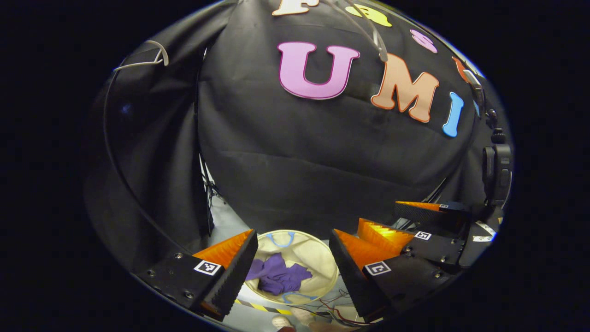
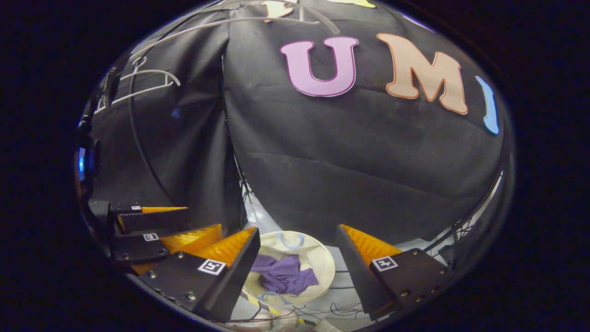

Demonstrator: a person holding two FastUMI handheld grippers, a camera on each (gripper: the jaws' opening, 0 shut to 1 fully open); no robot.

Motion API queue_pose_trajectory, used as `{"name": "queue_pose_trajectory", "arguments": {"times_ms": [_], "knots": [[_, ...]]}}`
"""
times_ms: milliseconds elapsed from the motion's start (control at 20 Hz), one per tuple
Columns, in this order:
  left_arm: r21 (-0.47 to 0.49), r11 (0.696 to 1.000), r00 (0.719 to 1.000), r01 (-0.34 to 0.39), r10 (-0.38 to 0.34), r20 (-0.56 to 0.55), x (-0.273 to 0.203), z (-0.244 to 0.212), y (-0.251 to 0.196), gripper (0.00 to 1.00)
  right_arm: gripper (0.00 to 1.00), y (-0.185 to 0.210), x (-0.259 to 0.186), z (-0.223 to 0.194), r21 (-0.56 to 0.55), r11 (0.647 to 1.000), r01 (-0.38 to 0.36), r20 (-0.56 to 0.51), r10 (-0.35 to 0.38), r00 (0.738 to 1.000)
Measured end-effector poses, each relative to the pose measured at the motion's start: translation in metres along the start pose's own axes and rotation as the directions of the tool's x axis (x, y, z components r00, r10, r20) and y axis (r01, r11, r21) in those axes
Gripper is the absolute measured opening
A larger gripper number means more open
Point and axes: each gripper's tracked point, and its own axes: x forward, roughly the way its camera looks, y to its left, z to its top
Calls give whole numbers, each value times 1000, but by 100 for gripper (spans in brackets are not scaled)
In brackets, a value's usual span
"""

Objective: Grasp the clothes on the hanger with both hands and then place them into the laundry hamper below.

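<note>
A: When we checked both grippers, what did each one hold?

B: Nothing. We found the left gripper spread wide, fingers apart and empty, and the right gripper likewise wide and empty. Both hovered above the laundry hamper, side by side.

A: And where did we locate the clothes?

B: The purple clothes lay crumpled inside the hamper, which stood on the floor below. A bare white hanger hung up at the left in the right gripper view.

A: Which faults did we judge possible from there?

B: We noted loose cables on the floor just beside the hamper; a low withdrawal could snag them or tip the light hamper. Because the grippers sat close together, we also judged a careless retreat could knock one against the other.
</note>
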Motion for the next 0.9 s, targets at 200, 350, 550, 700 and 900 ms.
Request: {"name": "queue_pose_trajectory", "arguments": {"times_ms": [200,350,550,700,900], "knots": [[14,1000,998,8,-9,65,-6,28,-14,97,94,-6,-14,29,13,1000,13,63,-14,998],[36,999,991,18,-22,130,-17,52,-20,97,94,-11,-27,54,10,1000,26,122,-27,992],[68,998,976,20,-34,214,-28,87,-31,96,99,-17,-52,84,11,999,44,203,-45,978],[87,996,956,22,-46,290,-46,116,-40,96,99,-21,-71,112,6,998,58,276,-57,959],[101,994,912,30,-69,404,-64,162,-58,93,99,-31,-99,165,9,997,73,386,-70,920]]}}
